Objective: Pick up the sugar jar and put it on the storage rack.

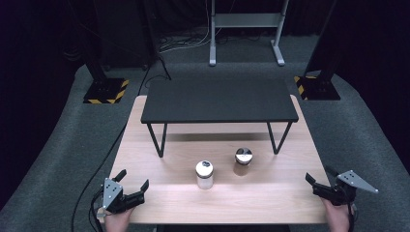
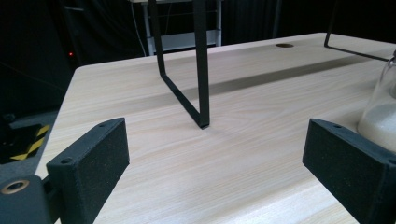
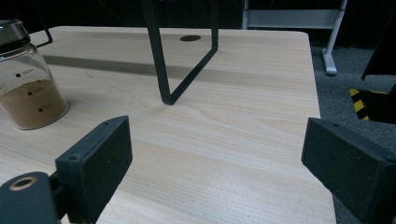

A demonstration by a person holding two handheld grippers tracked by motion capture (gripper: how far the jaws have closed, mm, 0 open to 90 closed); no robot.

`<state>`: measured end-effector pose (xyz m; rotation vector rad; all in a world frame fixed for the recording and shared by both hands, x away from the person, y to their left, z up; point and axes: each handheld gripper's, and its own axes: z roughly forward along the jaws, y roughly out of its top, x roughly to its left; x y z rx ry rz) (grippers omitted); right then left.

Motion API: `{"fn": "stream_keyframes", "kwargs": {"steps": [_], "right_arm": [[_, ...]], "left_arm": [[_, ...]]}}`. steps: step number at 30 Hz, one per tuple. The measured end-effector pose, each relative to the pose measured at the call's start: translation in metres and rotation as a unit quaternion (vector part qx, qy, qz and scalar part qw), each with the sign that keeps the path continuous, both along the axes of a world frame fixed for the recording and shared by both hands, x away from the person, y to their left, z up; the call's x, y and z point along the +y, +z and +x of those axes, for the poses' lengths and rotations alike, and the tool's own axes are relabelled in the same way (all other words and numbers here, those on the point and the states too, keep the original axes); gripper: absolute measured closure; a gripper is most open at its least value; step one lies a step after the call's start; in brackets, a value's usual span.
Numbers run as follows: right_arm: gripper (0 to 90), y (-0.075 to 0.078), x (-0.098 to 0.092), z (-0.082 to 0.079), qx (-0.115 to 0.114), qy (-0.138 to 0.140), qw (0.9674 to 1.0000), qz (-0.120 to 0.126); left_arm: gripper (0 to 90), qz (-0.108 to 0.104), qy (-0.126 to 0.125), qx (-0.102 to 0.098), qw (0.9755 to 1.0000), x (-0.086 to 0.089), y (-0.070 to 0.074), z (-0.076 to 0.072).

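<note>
Standing before the shelf (image 1: 220, 100): white jar (image 1: 204, 174), brown jar (image 1: 243, 161) beside it. Left gripper (image 1: 133, 181) and right gripper (image 1: 320, 176) flank them, jaws apart, empty.

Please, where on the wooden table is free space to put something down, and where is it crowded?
Free: the front strip of the wooden table between the left gripper and right gripper, and the top of the black shelf. Crowded: the middle, where the white-powder jar and brown-powder jar stand close in front of the shelf legs.
</note>
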<state>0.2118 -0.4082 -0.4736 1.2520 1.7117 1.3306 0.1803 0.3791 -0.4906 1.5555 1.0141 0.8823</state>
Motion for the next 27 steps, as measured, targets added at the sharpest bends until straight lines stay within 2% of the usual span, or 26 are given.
{"fn": "stream_keyframes", "kwargs": {"steps": [6,10,14,16,24,27], "right_arm": [[7.2,0.001,0.0,0.001,0.001,0.002,1.0,-0.002],[7.3,0.001,0.0,0.001,0.004,0.002,1.0,-0.001],[7.2,0.001,0.0,0.002,0.006,0.005,1.0,-0.001],[7.2,0.001,0.001,0.003,0.007,0.006,1.0,-0.002],[7.3,0.001,0.001,0.004,0.011,0.008,0.9999,-0.004],[7.3,0.002,0.002,0.004,0.013,0.009,0.9999,-0.005]], "left_arm": [[6.5,0.004,0.002,0.003,1.0,0.001,0.003,-0.001],[6.4,0.002,-0.011,0.006,0.9999,0.005,0.006,-0.001],[6.4,0.024,-0.027,0.008,0.9993,0.004,0.01,0.0],[6.3,0.028,-0.03,0.01,0.9991,0.003,0.011,0.001],[6.1,0.03,-0.046,0.015,0.9984,0.002,0.015,0.003],[5.8,0.024,-0.057,0.017,0.9979,0.001,0.018,0.005]]}}
